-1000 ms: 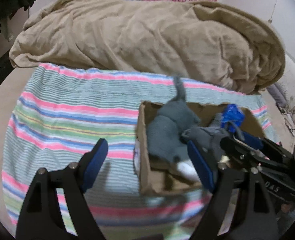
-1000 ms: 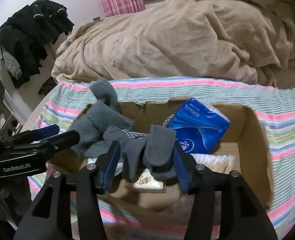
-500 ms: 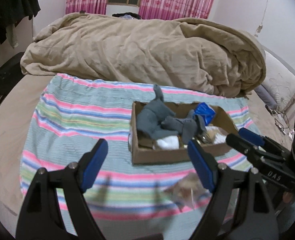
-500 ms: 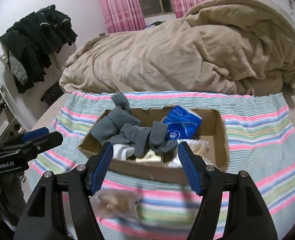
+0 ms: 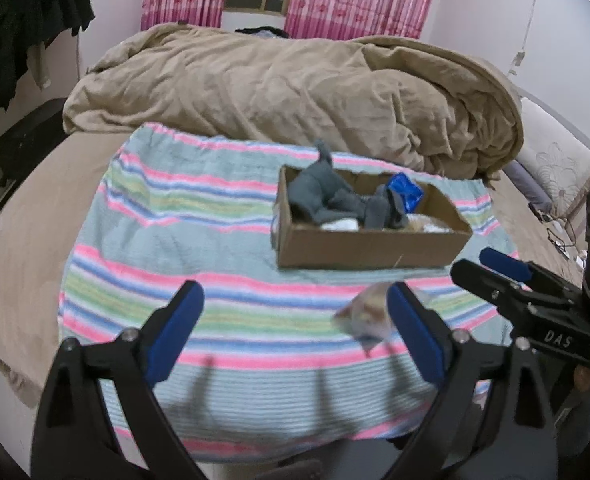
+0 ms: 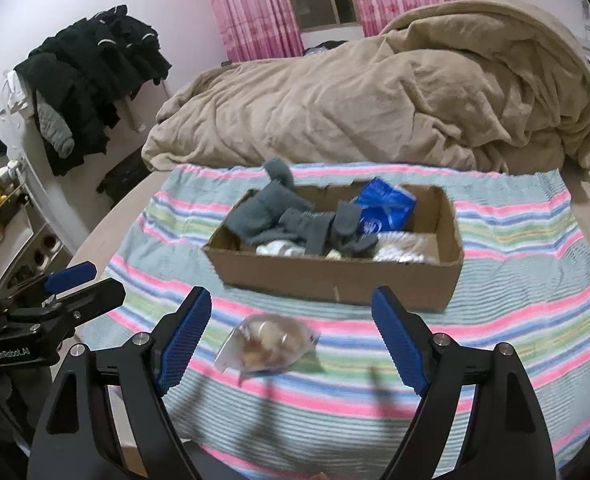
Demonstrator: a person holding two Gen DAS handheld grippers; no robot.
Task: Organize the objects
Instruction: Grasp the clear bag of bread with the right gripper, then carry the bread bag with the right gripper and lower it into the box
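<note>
A cardboard box (image 5: 359, 246) (image 6: 335, 276) sits on a striped towel (image 5: 199, 240) (image 6: 535, 272) on the bed. It holds grey socks (image 5: 327, 196) (image 6: 279, 216), a blue packet (image 5: 405, 196) (image 6: 387, 208) and white items. A clear plastic bag (image 6: 269, 342) (image 5: 365, 316) with brownish contents lies on the towel in front of the box. My left gripper (image 5: 295, 328) is open and empty, held back from the box. My right gripper (image 6: 291, 336) is open and empty, over the bag. Each gripper also shows in the other's view, the right one (image 5: 495, 268) and the left one (image 6: 79, 284).
A crumpled tan duvet (image 5: 295, 92) (image 6: 375, 100) lies behind the towel. Dark clothes (image 6: 91, 80) hang at the left wall. A pillow (image 5: 555, 168) lies at the right. Pink curtains (image 6: 247, 8) hang at the back.
Both grippers have pulled back from the box. The right gripper let go of the grey sock, which now lies in the box. The plastic bag has come into view.
</note>
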